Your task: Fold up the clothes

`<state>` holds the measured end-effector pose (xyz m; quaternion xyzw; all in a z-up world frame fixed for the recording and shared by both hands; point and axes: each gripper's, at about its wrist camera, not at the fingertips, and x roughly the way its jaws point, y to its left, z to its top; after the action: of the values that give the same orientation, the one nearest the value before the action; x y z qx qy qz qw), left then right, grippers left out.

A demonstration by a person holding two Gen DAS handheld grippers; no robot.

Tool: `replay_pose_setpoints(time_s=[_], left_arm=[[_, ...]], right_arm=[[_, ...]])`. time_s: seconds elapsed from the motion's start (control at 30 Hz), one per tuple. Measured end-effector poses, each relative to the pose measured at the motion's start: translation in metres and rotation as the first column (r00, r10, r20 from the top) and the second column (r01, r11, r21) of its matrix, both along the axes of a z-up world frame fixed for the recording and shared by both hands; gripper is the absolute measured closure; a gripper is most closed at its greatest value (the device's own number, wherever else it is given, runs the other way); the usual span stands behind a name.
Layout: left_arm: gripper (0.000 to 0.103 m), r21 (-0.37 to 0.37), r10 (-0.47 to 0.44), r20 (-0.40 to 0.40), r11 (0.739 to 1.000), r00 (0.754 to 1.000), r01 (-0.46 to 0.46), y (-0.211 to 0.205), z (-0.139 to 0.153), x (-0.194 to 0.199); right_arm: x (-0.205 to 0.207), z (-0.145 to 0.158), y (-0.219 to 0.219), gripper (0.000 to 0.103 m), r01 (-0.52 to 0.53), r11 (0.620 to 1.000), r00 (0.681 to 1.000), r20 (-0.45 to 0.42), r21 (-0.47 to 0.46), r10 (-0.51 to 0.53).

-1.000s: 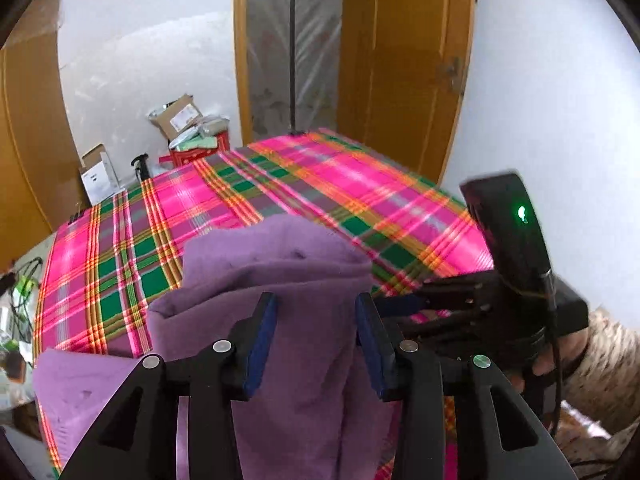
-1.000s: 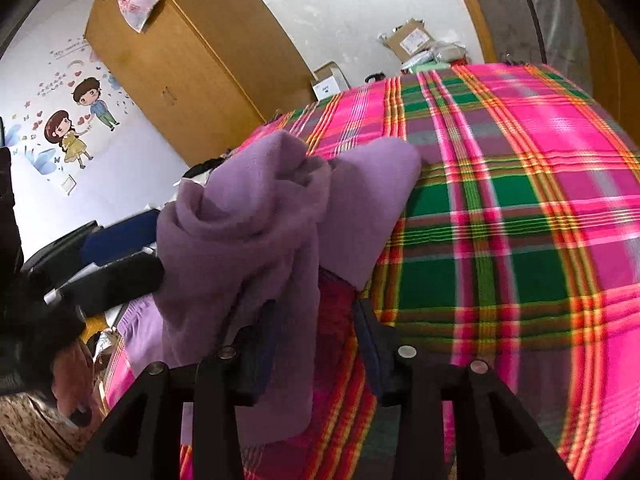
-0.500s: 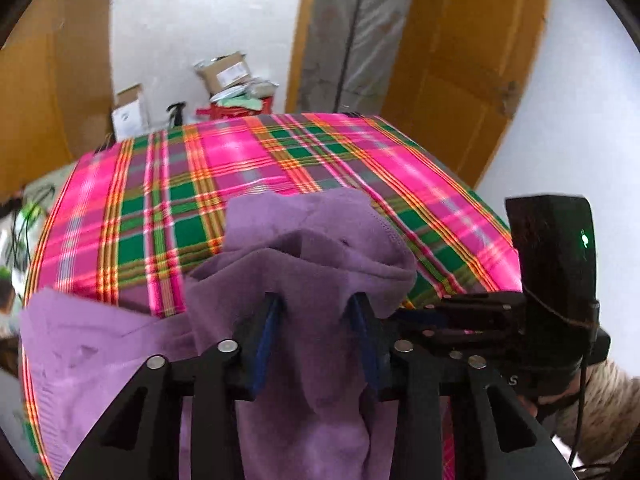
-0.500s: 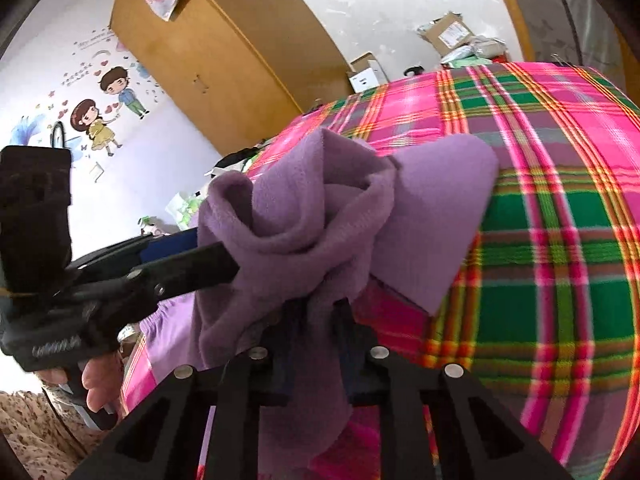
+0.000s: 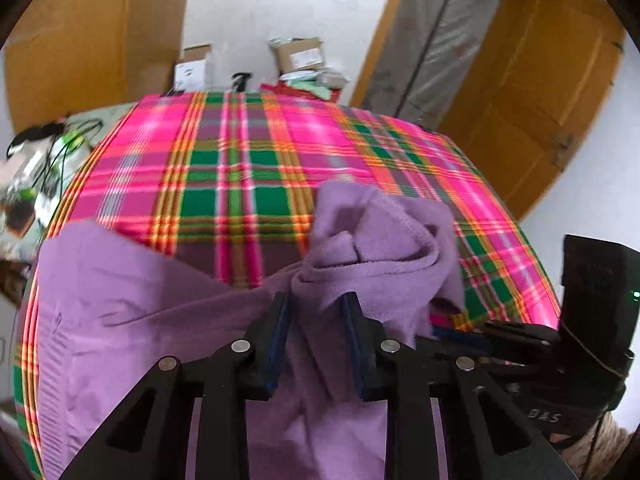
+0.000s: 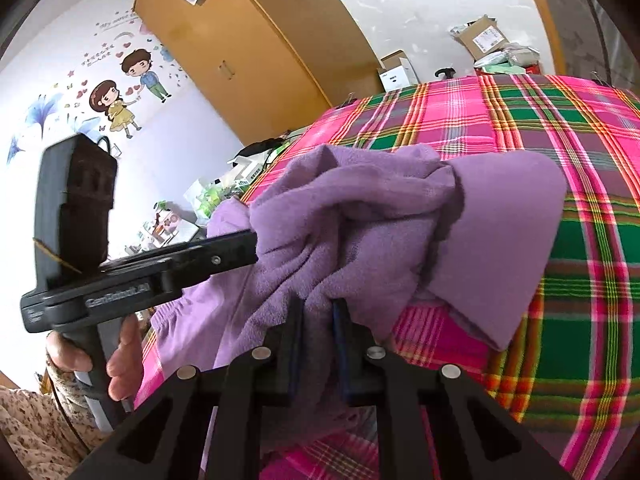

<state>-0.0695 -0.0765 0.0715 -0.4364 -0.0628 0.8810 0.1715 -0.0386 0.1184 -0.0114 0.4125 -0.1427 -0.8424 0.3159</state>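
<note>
Purple fleece garment (image 5: 372, 248) sat bunched between both my tongs; left tongs (image 5: 316, 320) and right tongs (image 6: 318, 320) each clamped it, side by side above the plaid bed (image 5: 240, 168).

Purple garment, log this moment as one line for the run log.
purple garment: bunched, lifted | left hand-held gripper: shut on it | right hand-held gripper: shut on it | plaid cloth: underneath

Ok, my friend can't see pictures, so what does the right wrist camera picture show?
The right gripper pinches a bunched-up purple garment above a pink and green plaid bedspread. The left gripper, held in a hand, grips the same cloth from the left side.
</note>
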Motion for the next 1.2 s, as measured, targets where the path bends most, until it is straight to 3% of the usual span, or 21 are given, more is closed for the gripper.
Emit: replay_pose_setpoints(time_s=[0.13,0.23,0.47,0.87,1.0,1.13,1.2], left_arm=[[0.075,0.015,0.025,0.018,1.000,1.000,-0.025,-0.009,-0.007,-0.003],[0.075,0.018,0.034,0.027,0.999,0.999,-0.034,-0.011,-0.011,-0.005],[0.076,0.028,0.045,0.041,0.999,0.998,-0.046,-0.014,-0.019,-0.009],[0.075,0.038,0.050,0.043,0.998,0.998,-0.052,-0.013,-0.021,-0.008],[0.076,0.042,0.043,0.035,0.998,0.998,-0.045,-0.010,-0.020,-0.006],[0.078,0.054,0.035,0.029,0.998,0.999,-0.037,-0.005,-0.018,-0.004],[0.078,0.058,0.031,0.024,0.998,0.999,-0.032,-0.002,-0.016,-0.002]], right_arm=[[0.001,0.004,0.006,0.087,0.016,1.000,1.000,0.000,0.001,-0.016],[0.005,0.008,0.017,0.075,0.046,0.999,0.999,-0.006,0.012,-0.046],[0.013,0.011,0.050,0.065,0.223,0.969,0.974,-0.064,0.104,-0.218],[-0.021,-0.003,0.033,0.056,0.287,0.930,0.958,-0.038,0.231,-0.286],[-0.026,-0.005,0.028,0.056,0.295,0.914,0.955,-0.067,0.278,-0.288],[-0.024,-0.005,0.031,0.081,0.309,0.903,0.951,-0.086,0.300,-0.297],[-0.023,-0.003,0.037,0.086,0.318,0.904,0.948,-0.083,0.285,-0.307]])
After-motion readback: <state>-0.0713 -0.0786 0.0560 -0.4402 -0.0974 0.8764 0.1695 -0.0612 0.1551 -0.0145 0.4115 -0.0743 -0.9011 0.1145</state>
